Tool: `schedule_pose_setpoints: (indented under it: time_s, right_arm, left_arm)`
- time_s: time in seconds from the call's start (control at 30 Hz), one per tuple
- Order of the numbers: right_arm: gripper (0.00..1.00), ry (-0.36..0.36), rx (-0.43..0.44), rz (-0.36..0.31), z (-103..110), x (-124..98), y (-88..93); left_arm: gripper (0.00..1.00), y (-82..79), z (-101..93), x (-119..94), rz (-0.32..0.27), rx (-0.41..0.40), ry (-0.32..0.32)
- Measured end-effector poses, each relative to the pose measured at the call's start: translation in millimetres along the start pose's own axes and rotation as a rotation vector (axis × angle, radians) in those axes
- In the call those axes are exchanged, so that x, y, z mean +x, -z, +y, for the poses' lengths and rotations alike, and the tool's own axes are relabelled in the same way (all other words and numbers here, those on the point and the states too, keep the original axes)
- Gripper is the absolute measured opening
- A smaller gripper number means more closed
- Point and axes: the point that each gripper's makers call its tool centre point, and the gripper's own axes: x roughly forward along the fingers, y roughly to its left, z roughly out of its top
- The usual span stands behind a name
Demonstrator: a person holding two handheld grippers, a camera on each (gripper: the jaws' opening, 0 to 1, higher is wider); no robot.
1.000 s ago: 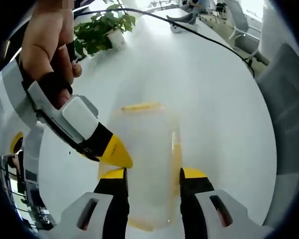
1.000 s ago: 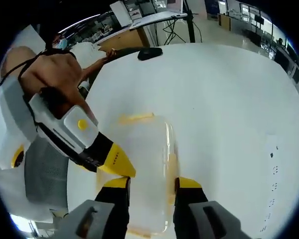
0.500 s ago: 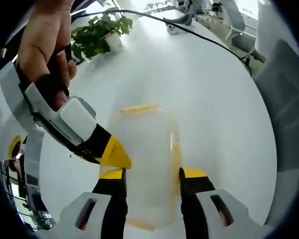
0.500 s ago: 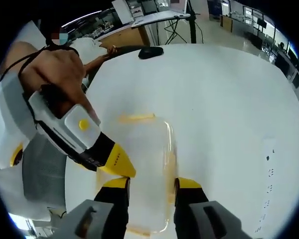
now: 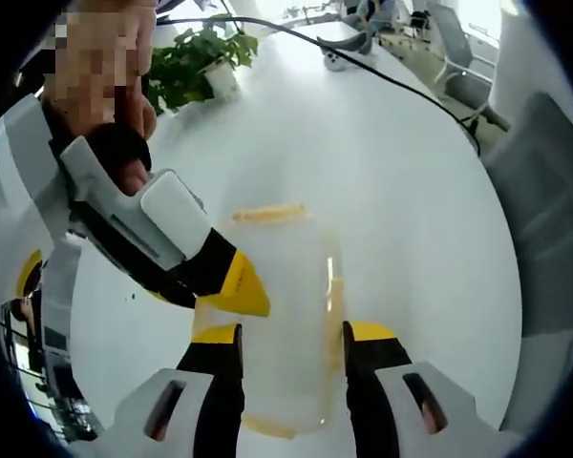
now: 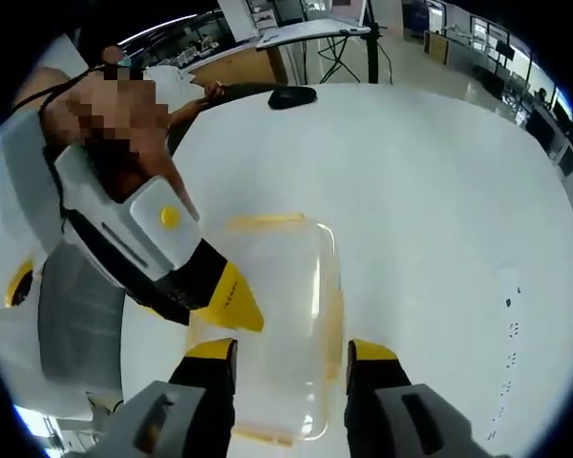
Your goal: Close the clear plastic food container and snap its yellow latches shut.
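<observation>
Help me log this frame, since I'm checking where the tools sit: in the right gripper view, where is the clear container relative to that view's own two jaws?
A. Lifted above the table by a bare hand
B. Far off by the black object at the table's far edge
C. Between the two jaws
C: the right gripper's yellow-tipped jaws stand on either side of the clear container, which rests on the white table.

A white table (image 5: pixel 401 172) carried a potted green plant (image 5: pixel 193 59) near its far edge, with a black cable (image 5: pixel 363 59) running across the top beside it and a small pale object (image 5: pixel 335 59) lying further back. In the right gripper view, a dark flat object (image 6: pixel 293 96) lay at the far edge of the table (image 6: pixel 439 191), and a tripod stand (image 6: pixel 349 48) stood behind it before desks.
</observation>
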Motion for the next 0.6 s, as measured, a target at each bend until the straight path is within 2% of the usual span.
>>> schedule_pose_setpoints:
  time_s: [0.17, 0.4, 0.6]
  right_arm:
    - [0.46, 0.014, -0.006, -0.005, -1, -3, 1.2]
    - [0.5, 0.018, 0.002, -0.015, 5, -6, 1.1]
    - [0.51, 0.02, 0.002, -0.013, 10, -8, 3.2]
  left_arm:
    - [0.4, 1.4, -1.7, -2, 0.0, -0.005, 0.017]
    - [0.45, 2.6, 3.6, -6, -0.003, 0.0, 0.007]
    - [0.46, 7.8, 4.5, -8, 0.012, -0.01, 0.029]
